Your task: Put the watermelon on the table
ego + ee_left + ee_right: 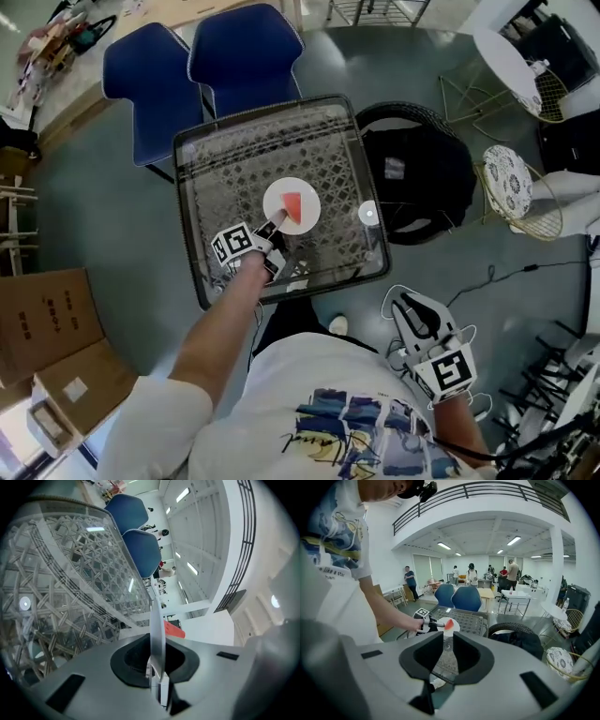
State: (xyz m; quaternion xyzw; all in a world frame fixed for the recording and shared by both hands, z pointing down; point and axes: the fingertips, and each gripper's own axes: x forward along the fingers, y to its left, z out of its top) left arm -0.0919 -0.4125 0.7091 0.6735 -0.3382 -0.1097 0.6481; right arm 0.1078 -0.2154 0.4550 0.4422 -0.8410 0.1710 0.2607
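Note:
A red watermelon slice (292,206) lies on a small white plate (276,195) over the glass-topped woven table (272,117). My left gripper (277,221) is shut on the plate's near rim. In the left gripper view the plate (156,634) runs edge-on between the jaws, with the watermelon (174,630) just beyond on the right. My right gripper (412,309) hangs low at the right, off the table, open with nothing between its jaws. From the right gripper view the watermelon (448,623) and the left gripper (436,625) show far ahead over the table.
Two blue chairs (244,56) stand behind the table. A black bag (422,178) rests on a round seat right of it. Cardboard boxes (42,319) are at the left, and a wire chair (516,187) and white round table (511,56) at the right. Cables lie on the floor.

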